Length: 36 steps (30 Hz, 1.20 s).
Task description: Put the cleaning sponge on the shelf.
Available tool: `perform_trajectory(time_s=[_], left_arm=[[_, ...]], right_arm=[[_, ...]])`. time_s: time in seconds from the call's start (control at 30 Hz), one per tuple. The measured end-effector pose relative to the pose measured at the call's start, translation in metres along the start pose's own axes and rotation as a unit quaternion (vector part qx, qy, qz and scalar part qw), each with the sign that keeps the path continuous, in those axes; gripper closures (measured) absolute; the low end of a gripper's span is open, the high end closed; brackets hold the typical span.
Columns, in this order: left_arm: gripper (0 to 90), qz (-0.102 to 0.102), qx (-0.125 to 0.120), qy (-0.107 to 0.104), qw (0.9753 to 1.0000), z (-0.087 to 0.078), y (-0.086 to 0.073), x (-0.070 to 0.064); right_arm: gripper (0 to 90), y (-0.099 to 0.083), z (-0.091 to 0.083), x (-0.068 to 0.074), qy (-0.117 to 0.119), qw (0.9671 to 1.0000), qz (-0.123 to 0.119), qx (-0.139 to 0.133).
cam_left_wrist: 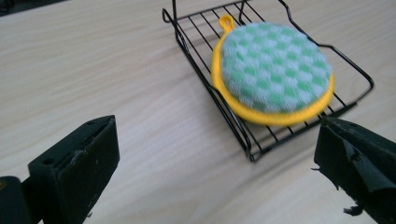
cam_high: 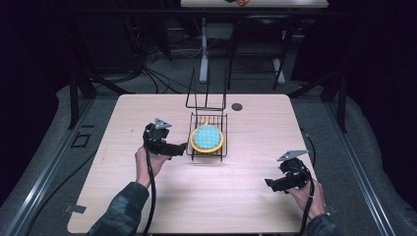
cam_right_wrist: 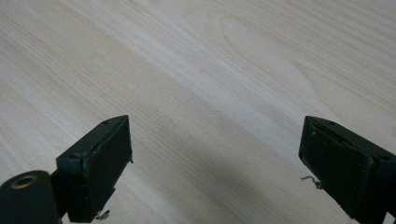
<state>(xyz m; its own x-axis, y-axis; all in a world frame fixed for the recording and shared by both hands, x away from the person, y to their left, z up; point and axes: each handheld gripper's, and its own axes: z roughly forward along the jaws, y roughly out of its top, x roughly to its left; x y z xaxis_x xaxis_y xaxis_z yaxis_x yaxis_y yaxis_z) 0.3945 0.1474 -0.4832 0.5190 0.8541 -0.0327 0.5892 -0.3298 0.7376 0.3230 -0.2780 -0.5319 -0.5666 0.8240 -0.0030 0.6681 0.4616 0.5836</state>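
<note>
Nearest the lower edge of the high view, two camouflage-patterned sleeves (cam_high: 120,209) are seen coming in over a pale wooden table (cam_high: 236,196). The right gripper (cam_high: 275,185) is held in the right hand (cam_high: 310,194) near the table's front right corner, well apart from everything else on the top; in the right gripper view its jaws are spread wide above bare wood grain, with nothing between them. Farther in, the left gripper (cam_high: 179,147) is held in the left hand (cam_high: 147,162) just beside the left side of a black wire rack (cam_high: 194,152) that stands near the middle of the table. In the left gripper view its jaws are likewise parted wide and empty, the rack's near corner lying ahead between them. A round scrubbing pad (cam_left_wrist: 273,70), checked green and pale on top with a yellow rim and a small yellow loop, is seen lying flat on the rack's wire floor. Beyond the rack, a small dark round disc (cam_high: 237,106) is set in the tabletop near the far edge, and another table's legs (cam_high: 203,44) stand on the floor behind
</note>
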Motion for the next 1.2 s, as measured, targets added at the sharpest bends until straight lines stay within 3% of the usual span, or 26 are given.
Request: perform_trajectory(time_s=[0.33,0.5,0.67,0.97,1.2], left_arm=[[0.1,0.014,0.018,-0.004,0.9997,-0.043,-0.029,-0.002],[0.0,0.022,0.045,-0.006,0.9987,-0.058,-0.045,-0.003],[0.0,0.019,0.051,-0.006,0.9985,-0.068,-0.061,-0.002],[0.0,0.014,0.060,0.005,0.9981,-0.075,-0.088,-0.001],[0.0,-0.008,0.080,0.006,0.9968,-0.065,-0.108,0.006]], right_arm=[[6.9,0.001,-0.001,0.003,-0.002,1.0000,-0.002,-0.002],[6.3,0.002,-0.001,0.004,-0.002,1.0000,0.001,-0.006],[6.1,0.002,-0.001,0.005,-0.008,1.0000,0.001,-0.005],[6.3,0.002,-0.001,0.005,-0.012,0.9999,-0.003,-0.003],[6.8,0.002,0.001,0.006,-0.010,0.9999,-0.004,0.003]])
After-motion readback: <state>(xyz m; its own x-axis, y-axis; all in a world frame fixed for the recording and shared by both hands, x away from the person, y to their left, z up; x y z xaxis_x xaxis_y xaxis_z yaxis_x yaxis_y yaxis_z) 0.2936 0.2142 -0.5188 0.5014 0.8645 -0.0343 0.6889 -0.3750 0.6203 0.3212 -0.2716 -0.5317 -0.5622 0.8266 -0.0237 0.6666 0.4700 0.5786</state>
